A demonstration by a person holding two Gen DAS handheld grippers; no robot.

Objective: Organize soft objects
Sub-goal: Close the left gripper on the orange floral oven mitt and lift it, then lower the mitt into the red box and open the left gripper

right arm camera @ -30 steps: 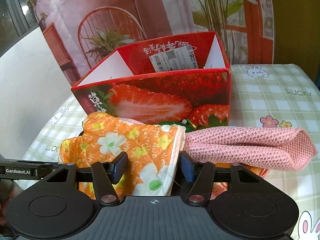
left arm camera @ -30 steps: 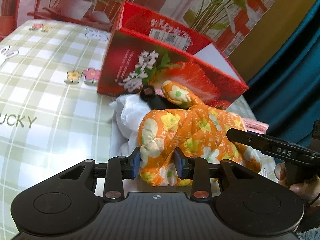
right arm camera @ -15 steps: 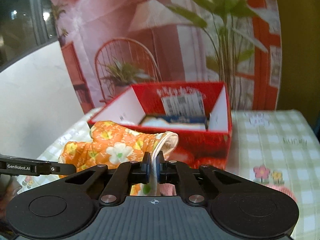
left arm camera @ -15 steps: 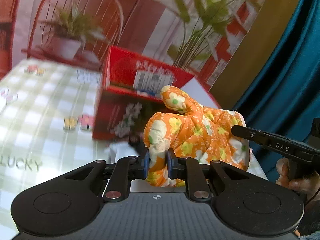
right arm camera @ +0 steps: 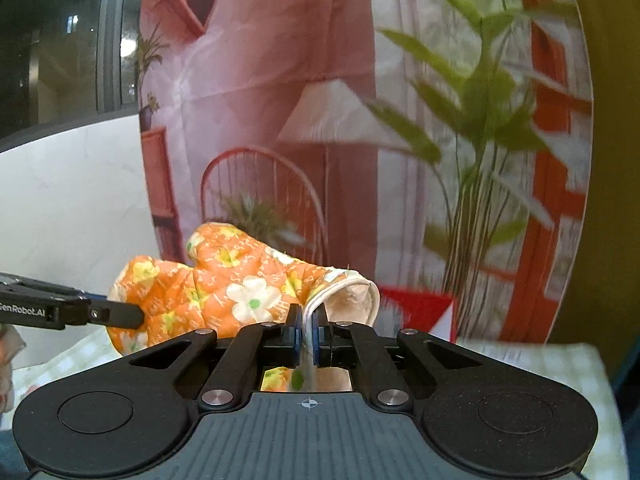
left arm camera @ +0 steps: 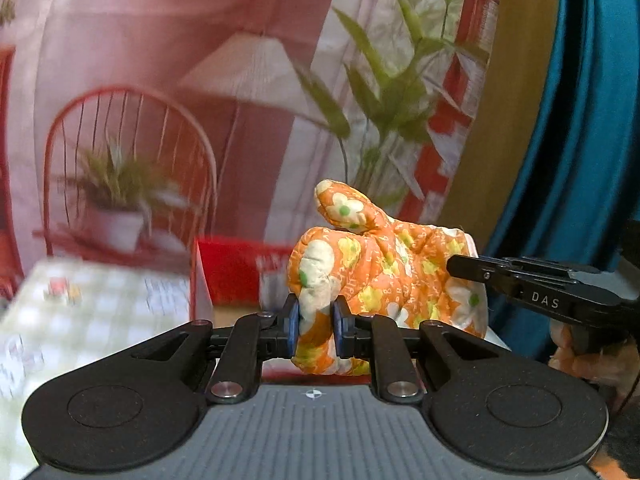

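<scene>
Hanging behind everything, printed backdrop (left arm camera: 248,92) with lamp, chair, plants. Below it, checked tablecloth (left arm camera: 92,304), blurred. Red box (left arm camera: 236,272) on cloth, partly hidden behind mitt. Orange floral oven mitt (left arm camera: 384,264) held up in air above table, in front of box, stretched between both tools. Left gripper (left arm camera: 314,330) clenched on padded fingertip end of mitt. Right gripper (right arm camera: 306,334) pinched tight on white-edged cuff (right arm camera: 340,292) at mitt's open end.
</scene>
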